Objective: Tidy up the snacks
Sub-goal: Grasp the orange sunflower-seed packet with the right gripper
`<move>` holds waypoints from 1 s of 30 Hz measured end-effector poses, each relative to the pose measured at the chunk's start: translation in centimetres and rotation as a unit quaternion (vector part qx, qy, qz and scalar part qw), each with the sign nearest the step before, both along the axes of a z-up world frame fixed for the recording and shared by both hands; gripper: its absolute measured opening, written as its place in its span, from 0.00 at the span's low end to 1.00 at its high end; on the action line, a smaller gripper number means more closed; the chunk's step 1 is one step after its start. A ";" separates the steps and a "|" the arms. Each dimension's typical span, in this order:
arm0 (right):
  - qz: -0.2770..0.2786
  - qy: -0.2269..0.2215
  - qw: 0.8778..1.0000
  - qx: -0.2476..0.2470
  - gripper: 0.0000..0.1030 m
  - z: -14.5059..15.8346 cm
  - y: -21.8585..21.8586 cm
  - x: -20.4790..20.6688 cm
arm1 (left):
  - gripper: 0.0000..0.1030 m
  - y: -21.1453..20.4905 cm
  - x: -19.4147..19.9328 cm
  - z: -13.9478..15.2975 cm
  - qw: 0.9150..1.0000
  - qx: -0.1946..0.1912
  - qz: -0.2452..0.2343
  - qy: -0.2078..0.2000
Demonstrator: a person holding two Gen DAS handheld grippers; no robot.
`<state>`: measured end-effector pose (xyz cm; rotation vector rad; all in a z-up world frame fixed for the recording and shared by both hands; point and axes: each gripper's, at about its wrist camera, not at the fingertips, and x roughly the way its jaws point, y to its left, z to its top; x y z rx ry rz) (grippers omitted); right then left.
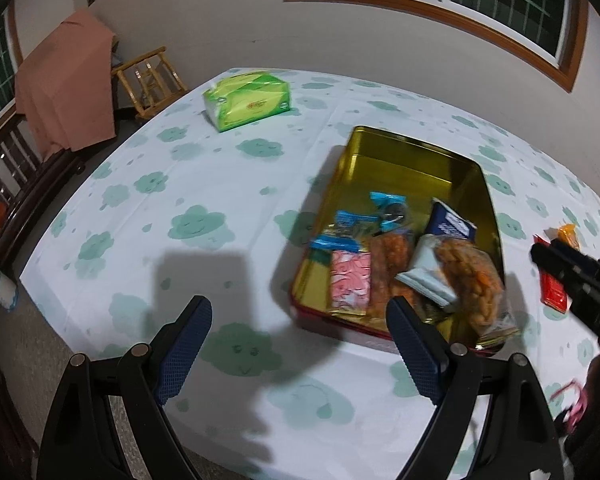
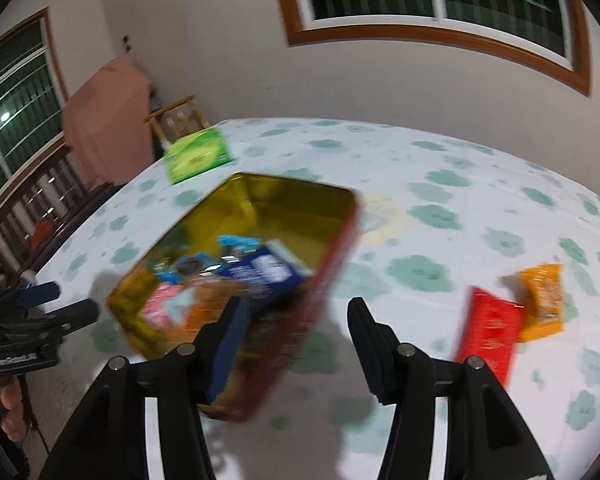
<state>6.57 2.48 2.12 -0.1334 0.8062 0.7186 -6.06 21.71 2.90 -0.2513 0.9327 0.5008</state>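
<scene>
My left gripper (image 1: 300, 344) has its jaws spread wide with nothing between them, hanging over a bare patch of the cloud-print tablecloth (image 1: 188, 184) just short of the near left corner of the tin (image 1: 396, 152). My right gripper (image 2: 296, 344) is also parted, about halfway, and empty: its left finger (image 2: 226, 344) overlaps the tin's near red wall in the picture, while its right finger sits over bare cloth; that view is blurred, so I cannot say whether the finger touches the wall. The tin is a rectangular box, gold inside and red outside, lying open on the table. The snacks are heaped in its near half: a pink packet (image 1: 350, 280), an orange bag (image 1: 390, 268), a clear bag of twisted golden pieces (image 1: 472, 280), a pale blue-white packet (image 1: 424, 272), a dark blue packet (image 1: 450, 222) leaning on the right wall, and several light blue wrappers (image 1: 388, 200) nearer the middle. The far half of the tin is bare gold. Two snacks lie outside it, to the right on the cloth: a red packet (image 2: 490, 330) and an orange packet (image 2: 542, 300), touching or overlapping at one corner. At the far left of the table stands a green tissue pack (image 1: 248, 100), well apart from the tin. From the right wrist view I see the other gripper at the left edge with a hand (image 2: 10, 408) below it.
</scene>
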 end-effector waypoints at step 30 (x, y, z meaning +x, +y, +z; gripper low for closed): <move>-0.104 0.003 0.992 -0.073 0.53 -6.9 -14.3 14.6 | 0.84 -12.7 11.3 0.0 0.990 0.013 -0.138 -0.007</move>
